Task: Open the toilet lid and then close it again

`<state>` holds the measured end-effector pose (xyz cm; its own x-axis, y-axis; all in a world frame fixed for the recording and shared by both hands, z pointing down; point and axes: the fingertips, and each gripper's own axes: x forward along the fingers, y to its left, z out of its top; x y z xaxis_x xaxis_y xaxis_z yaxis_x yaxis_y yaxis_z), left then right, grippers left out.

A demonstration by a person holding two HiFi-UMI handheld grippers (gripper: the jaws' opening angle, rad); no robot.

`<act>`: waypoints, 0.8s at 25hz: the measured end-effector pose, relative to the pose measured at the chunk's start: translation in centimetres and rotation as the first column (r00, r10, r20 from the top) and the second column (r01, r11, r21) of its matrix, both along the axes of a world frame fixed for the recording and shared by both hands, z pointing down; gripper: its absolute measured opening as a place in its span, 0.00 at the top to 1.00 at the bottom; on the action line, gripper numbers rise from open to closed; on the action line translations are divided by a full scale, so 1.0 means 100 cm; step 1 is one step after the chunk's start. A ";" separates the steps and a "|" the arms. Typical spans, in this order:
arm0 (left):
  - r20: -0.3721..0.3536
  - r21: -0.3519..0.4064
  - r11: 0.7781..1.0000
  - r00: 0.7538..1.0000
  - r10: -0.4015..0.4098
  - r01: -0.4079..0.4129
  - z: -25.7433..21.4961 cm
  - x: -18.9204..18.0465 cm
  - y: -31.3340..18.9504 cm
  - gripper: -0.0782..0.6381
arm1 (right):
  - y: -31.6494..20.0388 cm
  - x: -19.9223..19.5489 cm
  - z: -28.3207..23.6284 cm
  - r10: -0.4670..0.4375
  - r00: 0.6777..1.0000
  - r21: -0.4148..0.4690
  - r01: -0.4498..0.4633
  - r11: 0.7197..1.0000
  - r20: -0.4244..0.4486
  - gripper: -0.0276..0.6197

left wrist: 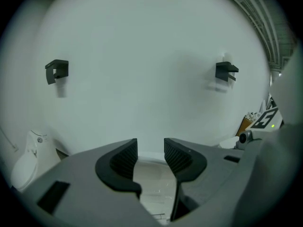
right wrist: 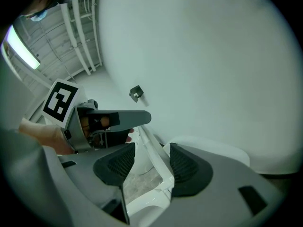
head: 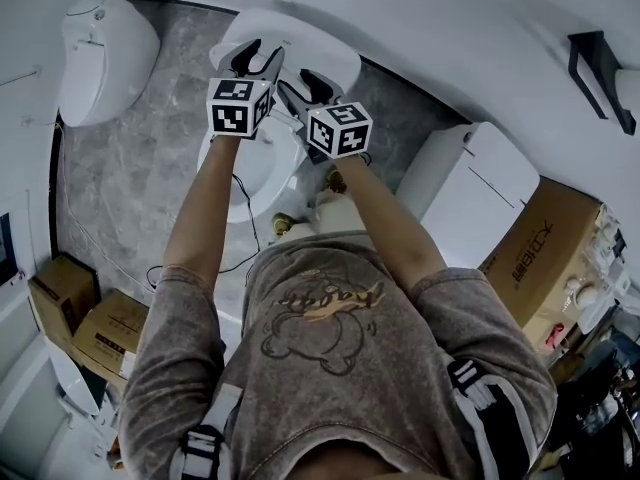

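The white toilet stands below me against the white wall, with its lid raised toward the wall. My left gripper hovers at the lid's upper left, open; in the left gripper view nothing lies between its pads, only white porcelain beyond. Just to its right, my right gripper is at the lid's rim. Its jaws stand apart with the thin edge of the lid running between them, close to the right pad; no pressing shows. The left gripper appears beside it there.
A second toilet stands at the left and a white boxy unit at the right. Cardboard boxes flank me. Black brackets hang on the wall. A cable lies on the grey floor.
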<state>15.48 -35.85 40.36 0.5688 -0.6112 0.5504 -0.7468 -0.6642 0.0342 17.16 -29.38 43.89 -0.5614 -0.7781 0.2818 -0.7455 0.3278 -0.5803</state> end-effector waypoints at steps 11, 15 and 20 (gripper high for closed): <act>-0.064 0.008 1.000 0.998 -0.002 0.003 -0.021 -0.065 0.065 0.65 | 0.062 -0.057 -0.017 -0.103 0.993 0.054 0.106 0.993 -0.059 0.61; -0.084 0.018 1.000 0.996 -0.005 0.007 -0.024 -0.101 0.100 0.66 | 0.095 -0.087 -0.020 -0.135 0.989 0.036 0.137 0.990 -0.058 0.61; -0.081 -0.032 0.999 0.996 -0.039 0.036 -0.005 -0.151 0.142 0.69 | 0.145 -0.133 -0.005 -0.216 0.971 -0.010 0.216 0.976 -0.101 0.70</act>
<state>0.39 -21.63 39.81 0.5895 -0.6166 0.5219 -0.7650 -0.6336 0.1155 3.88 -14.90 43.37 -0.6852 -0.6417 0.3445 -0.7114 0.4885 -0.5052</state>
